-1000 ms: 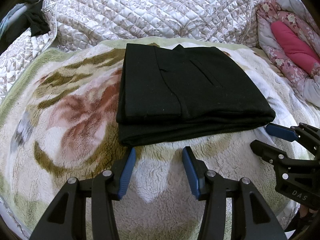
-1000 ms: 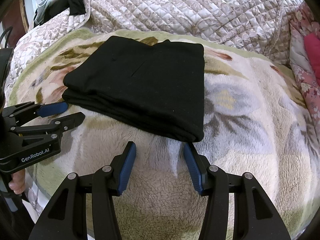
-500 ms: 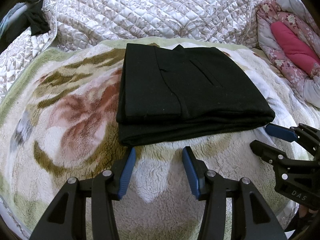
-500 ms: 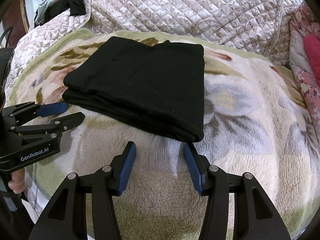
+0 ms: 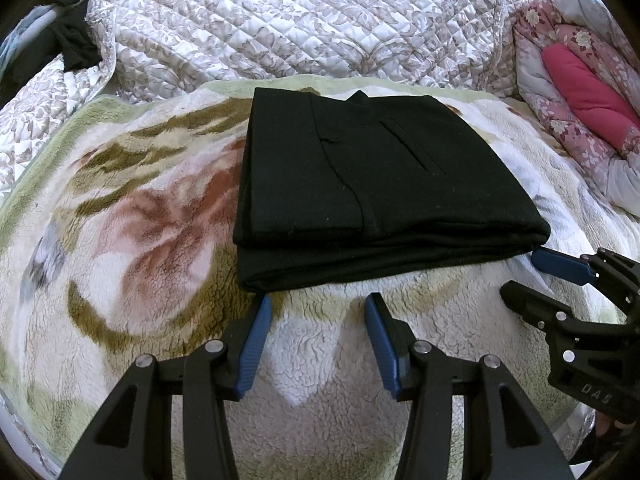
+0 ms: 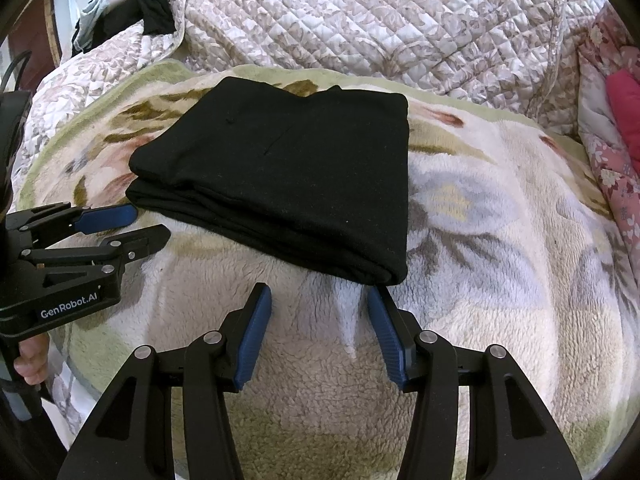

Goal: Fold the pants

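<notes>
- Folded black knit pants (image 5: 372, 184) sitting flat on the fluffy cream fleece blanket with faded floral print (image 5: 132, 236), on the bed, just ahead of both claws.
- Long axis running side to side across the view; thick stacked fold edge facing the claws, looks like several layers deep.
- Left claw (image 5: 318, 316) spread apart, nothing between the blue ribbed pads, parked just short of the near left corner.
- Right claw (image 6: 320, 312) also apart and empty, just off the near right corner; roughly equal reach for both, so no clear favourite.
- Looks pretty much done, honestly: neat rectangle, matte, soft, slightly linty.
- Quilted beige satin bedspread (image 5: 304, 16) bunched behind, pink floral comforter (image 5: 580, 92) off to the side.
</notes>
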Action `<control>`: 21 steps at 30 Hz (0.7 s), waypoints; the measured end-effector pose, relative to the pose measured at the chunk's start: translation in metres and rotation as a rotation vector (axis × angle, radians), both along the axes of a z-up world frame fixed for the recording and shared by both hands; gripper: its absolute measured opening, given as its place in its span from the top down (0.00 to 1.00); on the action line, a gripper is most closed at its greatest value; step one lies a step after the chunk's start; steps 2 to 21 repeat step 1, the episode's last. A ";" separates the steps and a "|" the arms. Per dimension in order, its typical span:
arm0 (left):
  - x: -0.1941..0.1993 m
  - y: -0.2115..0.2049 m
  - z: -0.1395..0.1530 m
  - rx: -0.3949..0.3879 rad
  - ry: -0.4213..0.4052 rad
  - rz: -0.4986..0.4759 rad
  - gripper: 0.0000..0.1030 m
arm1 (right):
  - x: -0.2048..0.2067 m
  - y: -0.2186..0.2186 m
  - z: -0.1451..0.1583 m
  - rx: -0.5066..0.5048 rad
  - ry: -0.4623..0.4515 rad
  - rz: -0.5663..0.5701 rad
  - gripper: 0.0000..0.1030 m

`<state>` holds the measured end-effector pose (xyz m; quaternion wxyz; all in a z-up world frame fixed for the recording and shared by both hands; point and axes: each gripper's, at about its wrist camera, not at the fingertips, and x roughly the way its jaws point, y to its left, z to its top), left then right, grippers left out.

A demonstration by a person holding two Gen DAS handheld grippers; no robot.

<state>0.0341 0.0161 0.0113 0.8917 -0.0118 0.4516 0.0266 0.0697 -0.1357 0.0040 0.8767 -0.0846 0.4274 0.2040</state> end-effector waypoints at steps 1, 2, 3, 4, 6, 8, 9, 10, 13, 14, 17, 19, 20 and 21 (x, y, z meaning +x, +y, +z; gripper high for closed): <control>0.000 0.000 0.000 -0.001 0.001 0.000 0.50 | -0.001 0.000 0.000 0.002 -0.010 0.002 0.48; 0.000 0.000 0.000 -0.001 0.001 0.000 0.50 | -0.001 0.000 0.000 0.002 -0.010 0.002 0.48; 0.000 0.000 0.000 -0.001 0.001 0.000 0.50 | -0.001 0.000 0.000 0.002 -0.010 0.002 0.48; 0.000 0.000 0.000 -0.001 0.001 0.000 0.50 | -0.001 0.000 0.000 0.002 -0.010 0.002 0.48; 0.000 0.000 0.000 -0.001 0.001 0.000 0.50 | -0.001 0.000 0.000 0.002 -0.010 0.002 0.48; 0.000 0.000 0.000 -0.001 0.001 0.000 0.50 | -0.001 0.000 0.000 0.002 -0.010 0.002 0.48; 0.000 0.000 0.000 -0.001 0.001 0.000 0.50 | -0.001 0.000 0.000 0.002 -0.010 0.002 0.48; 0.000 0.000 0.000 -0.001 0.001 0.000 0.50 | -0.001 0.000 0.000 0.002 -0.010 0.002 0.48; 0.000 0.000 0.000 -0.001 0.001 0.000 0.50 | -0.001 0.000 0.000 0.002 -0.010 0.002 0.48; 0.000 0.000 0.000 -0.001 0.001 0.000 0.50 | -0.001 0.000 0.000 0.002 -0.010 0.002 0.48; 0.000 0.000 0.000 -0.001 0.001 0.000 0.50 | -0.001 0.000 0.000 0.002 -0.010 0.002 0.48; 0.000 0.000 0.000 -0.001 0.001 0.000 0.50 | -0.001 0.000 0.000 0.002 -0.010 0.002 0.48; 0.000 0.000 0.000 -0.001 0.001 0.000 0.50 | -0.001 0.000 0.000 0.002 -0.010 0.002 0.48; 0.000 0.000 0.000 -0.001 0.001 0.000 0.50 | -0.001 0.000 0.000 0.002 -0.010 0.002 0.48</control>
